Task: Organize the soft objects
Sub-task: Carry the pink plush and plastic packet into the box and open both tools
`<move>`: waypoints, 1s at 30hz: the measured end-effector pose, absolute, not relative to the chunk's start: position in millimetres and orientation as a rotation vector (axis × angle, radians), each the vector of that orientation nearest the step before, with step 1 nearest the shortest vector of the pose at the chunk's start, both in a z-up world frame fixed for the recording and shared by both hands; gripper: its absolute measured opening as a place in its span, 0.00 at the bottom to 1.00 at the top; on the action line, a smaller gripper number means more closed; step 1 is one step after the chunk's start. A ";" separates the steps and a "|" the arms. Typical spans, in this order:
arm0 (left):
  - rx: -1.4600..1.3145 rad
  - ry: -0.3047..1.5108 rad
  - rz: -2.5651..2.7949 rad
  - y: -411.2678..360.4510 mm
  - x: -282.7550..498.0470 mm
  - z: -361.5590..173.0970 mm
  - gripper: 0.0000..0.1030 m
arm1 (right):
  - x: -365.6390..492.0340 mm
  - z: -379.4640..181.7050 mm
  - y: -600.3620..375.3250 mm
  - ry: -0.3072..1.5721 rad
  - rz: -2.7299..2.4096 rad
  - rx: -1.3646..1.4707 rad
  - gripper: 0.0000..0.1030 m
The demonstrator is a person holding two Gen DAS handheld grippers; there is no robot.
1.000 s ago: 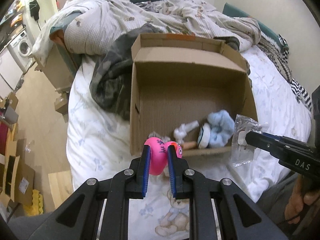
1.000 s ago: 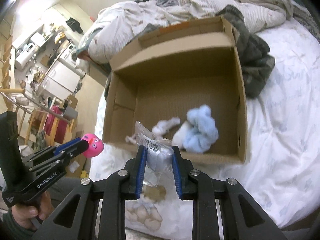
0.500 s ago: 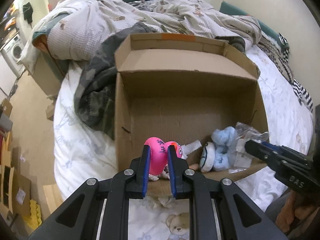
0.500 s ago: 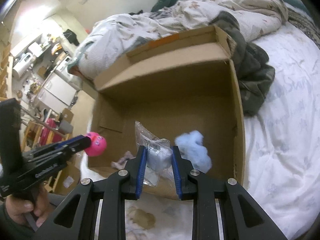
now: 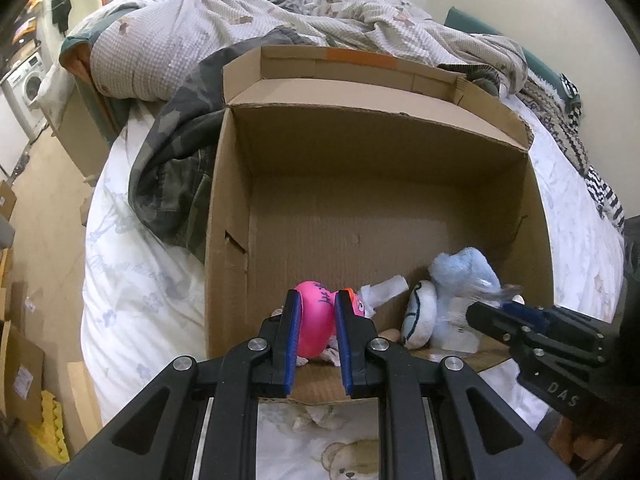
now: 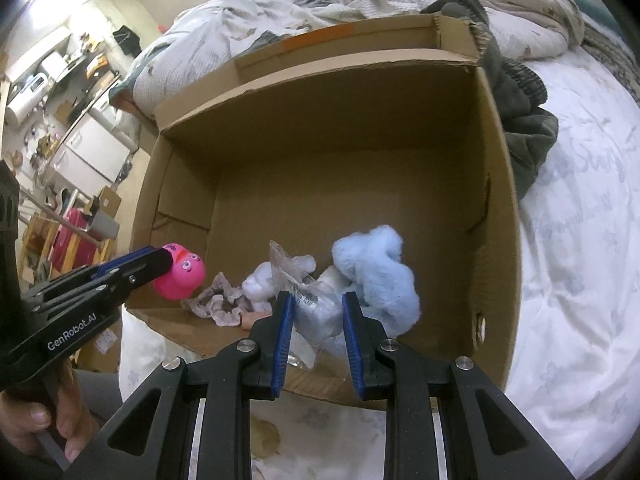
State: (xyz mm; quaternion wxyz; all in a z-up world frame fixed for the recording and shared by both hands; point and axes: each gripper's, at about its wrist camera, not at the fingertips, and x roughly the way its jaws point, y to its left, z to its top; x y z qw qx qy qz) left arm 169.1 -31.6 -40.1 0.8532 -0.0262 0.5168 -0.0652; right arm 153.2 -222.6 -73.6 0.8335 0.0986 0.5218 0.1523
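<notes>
Left wrist view: my left gripper [image 5: 316,322] clamps the pink rubber toy [image 5: 314,322] over the brown cardboard box's [image 5: 360,200] near-left corner; my right gripper [image 6: 316,320] pinches the clear plastic packet [image 6: 316,312] above its near edge.

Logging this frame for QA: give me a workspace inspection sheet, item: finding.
Surface: bed with white printed sheet; open cardboard box on it.
Job's things: pink toy in left gripper; clear bagged item in right gripper; blue plush, white plush and grey scrunchie inside the box near its front wall.
Clutter: rumpled duvet and dark camouflage garment behind and beside the box.
Grippers: both shut on their loads, held over the box's front edge.
Cables: nothing seen.
Surroundings: washing machine, flat cardboard on floor.
</notes>
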 end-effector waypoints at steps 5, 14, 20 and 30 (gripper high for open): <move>-0.036 1.083 -0.146 -35.4 167.2 -39.6 0.15 | 154.0 -80.1 -222.6 1.135 0.324 0.208 0.26; -0.055 1.083 -0.129 -30.1 166.4 -38.8 0.15 | 154.7 -75.2 -225.2 1.116 0.342 0.244 0.26; -0.079 1.077 -0.126 -25.5 165.0 -34.1 0.36 | 157.1 -70.7 -243.0 1.091 0.329 0.371 0.74; -0.129 1.074 -0.049 -10.9 164.5 -30.0 0.69 | 158.9 -67.3 -258.1 1.072 0.270 0.423 0.75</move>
